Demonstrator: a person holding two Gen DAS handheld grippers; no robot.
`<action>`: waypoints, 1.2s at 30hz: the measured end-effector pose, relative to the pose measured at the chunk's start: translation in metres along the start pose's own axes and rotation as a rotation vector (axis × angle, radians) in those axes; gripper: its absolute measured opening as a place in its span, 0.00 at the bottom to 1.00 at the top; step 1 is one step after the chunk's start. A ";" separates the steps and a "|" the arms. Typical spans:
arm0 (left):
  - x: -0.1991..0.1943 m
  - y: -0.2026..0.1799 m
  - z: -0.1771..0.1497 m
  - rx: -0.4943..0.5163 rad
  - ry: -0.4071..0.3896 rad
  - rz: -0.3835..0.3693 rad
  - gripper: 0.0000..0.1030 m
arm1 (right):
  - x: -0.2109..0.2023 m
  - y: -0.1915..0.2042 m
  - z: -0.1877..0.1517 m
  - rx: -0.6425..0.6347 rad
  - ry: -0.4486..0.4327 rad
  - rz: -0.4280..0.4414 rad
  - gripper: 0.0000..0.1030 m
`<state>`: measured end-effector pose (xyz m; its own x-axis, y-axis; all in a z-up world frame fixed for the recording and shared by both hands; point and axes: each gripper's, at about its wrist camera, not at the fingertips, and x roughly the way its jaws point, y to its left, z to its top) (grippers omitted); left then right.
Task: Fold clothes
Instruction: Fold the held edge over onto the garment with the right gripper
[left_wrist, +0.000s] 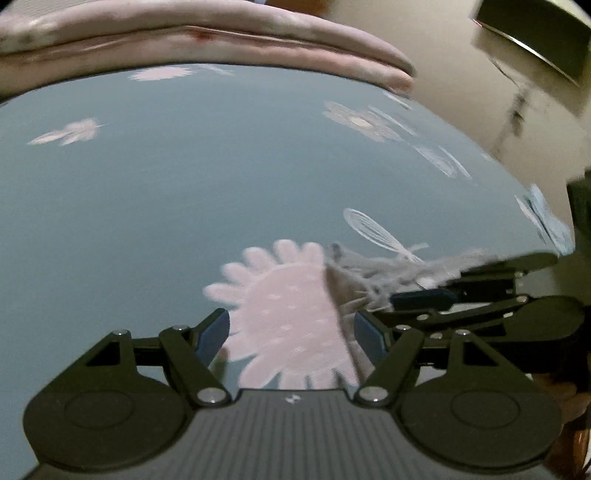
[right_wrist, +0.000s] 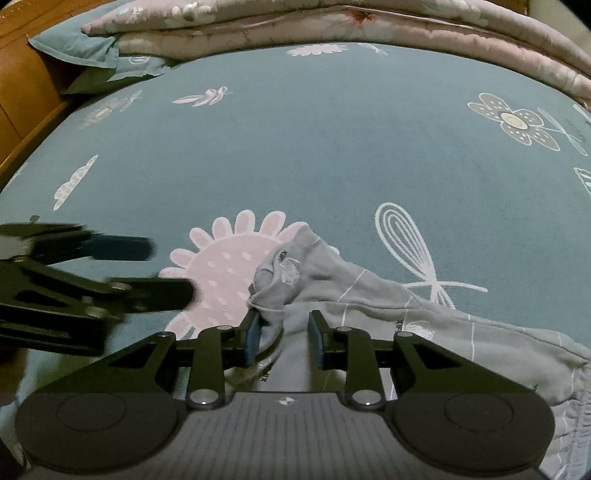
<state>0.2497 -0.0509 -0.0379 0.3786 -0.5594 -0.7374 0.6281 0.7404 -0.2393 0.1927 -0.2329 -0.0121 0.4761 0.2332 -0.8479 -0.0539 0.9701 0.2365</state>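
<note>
Right gripper (right_wrist: 284, 338): nearest item in the right wrist view. Black linkage arms, blue pads. Jaws stand partly apart. A fold of the grey garment (right_wrist: 369, 306) lies in the gap and touches the left pad (right_wrist: 253, 339); the right pad stands clear of the cloth, so no pinch is made.

Left gripper (left_wrist: 291, 332): nearest item in the left wrist view. Jaws wide apart, nothing between them, poised over the pink flower print (left_wrist: 288, 314) of the bedsheet. In the right wrist view it shows at the left edge, blurred, beside the garment and apart from it.

Grey garment: light grey with thin white lines and a small white motif near its collar end. It lies crumpled on the bedsheet (right_wrist: 295, 147), running from the pink flower print out to the lower right edge of the right wrist view. In the left wrist view its near edge sits just beside the right-hand pad, with the right gripper over the cloth beyond.

Bedsheet: teal, printed with pink and white flowers, leaf sprigs and a white outlined leaf (right_wrist: 410, 243) just past the garment.

Folded quilt (right_wrist: 369, 26): pinkish, floral, stacked along the far edge of the bed.

Pillow (right_wrist: 74, 48): teal, at the far left corner, beside the quilt.

Wooden bed frame (right_wrist: 22, 92): orange-brown, at the left margin.
</note>
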 end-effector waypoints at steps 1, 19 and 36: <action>0.005 0.000 0.003 0.013 0.007 0.003 0.71 | 0.000 -0.001 0.000 -0.001 -0.002 -0.002 0.30; -0.031 0.033 -0.003 -0.113 0.027 0.119 0.72 | -0.012 0.027 -0.009 -0.081 0.078 0.127 0.35; -0.052 0.024 -0.040 -0.237 0.126 0.069 0.76 | -0.021 0.058 -0.012 -0.169 0.026 0.019 0.35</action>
<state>0.2175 0.0104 -0.0310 0.3184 -0.4649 -0.8261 0.4213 0.8501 -0.3160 0.1687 -0.1803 0.0134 0.4510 0.2510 -0.8565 -0.2103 0.9625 0.1713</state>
